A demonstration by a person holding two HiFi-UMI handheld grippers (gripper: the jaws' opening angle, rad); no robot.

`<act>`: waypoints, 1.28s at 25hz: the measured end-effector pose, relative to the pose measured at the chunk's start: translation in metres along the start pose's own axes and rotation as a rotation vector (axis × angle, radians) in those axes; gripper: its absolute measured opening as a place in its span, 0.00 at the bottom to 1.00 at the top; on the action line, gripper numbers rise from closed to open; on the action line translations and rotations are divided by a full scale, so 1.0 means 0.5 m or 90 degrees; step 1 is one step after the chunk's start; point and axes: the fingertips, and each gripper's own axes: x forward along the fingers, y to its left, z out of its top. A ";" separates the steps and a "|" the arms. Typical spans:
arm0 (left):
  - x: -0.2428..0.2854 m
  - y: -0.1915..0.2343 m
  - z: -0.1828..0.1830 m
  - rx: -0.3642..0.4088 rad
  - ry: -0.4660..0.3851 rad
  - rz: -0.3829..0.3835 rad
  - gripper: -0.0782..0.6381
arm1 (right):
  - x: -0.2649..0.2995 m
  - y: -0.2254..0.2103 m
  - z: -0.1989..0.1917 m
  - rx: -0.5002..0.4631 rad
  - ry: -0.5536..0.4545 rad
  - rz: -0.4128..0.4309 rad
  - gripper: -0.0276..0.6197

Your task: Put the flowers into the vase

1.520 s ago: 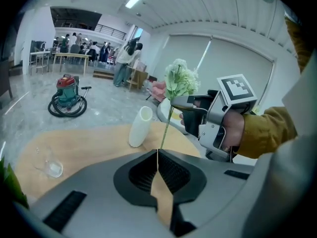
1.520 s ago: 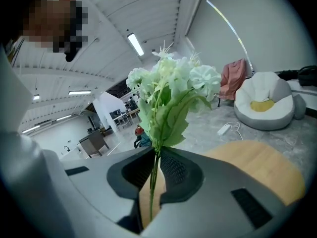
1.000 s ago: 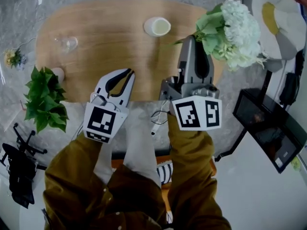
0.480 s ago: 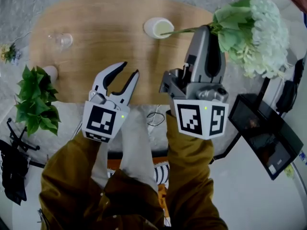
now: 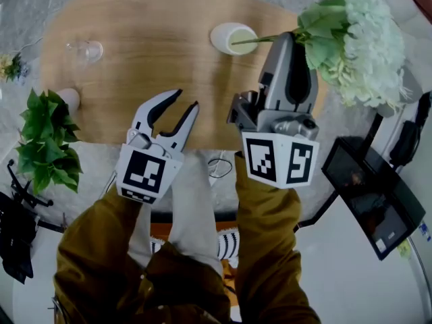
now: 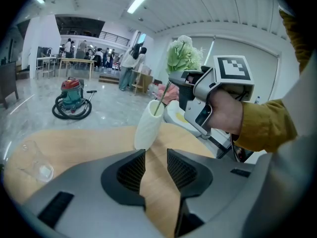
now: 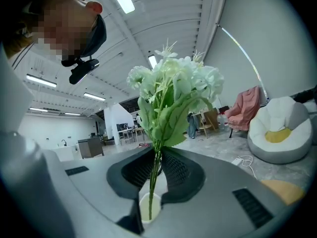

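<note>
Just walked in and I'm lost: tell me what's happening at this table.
A person with a gripper in each hand is putting flowers into a white vase on the wooden table. The right gripper is shut on the flowers' stalks, whose lower end sits in the vase's mouth. The left gripper hovers nearby, jaws opening with nothing between them.

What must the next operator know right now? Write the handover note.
The left gripper is empty, its jaws opening, and it hovers over the near edge of the table.
The right gripper is shut on the stem of the flowers; the blooms stick out beyond it.
The vase is white and stands at the table's far side. The stem's lower end is at its mouth, apparently just inside.
Done: the flowers are picked up and lined up with the vase.
Left: lower the stem fully in, open the right gripper, draw back.
</note>
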 end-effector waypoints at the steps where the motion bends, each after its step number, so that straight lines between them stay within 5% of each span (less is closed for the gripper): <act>1: 0.001 -0.002 0.001 0.001 0.003 0.001 0.27 | -0.001 -0.004 -0.003 -0.004 0.002 0.001 0.11; 32: -0.009 -0.010 -0.011 0.002 0.010 0.000 0.27 | -0.032 0.007 -0.134 -0.126 0.091 0.006 0.21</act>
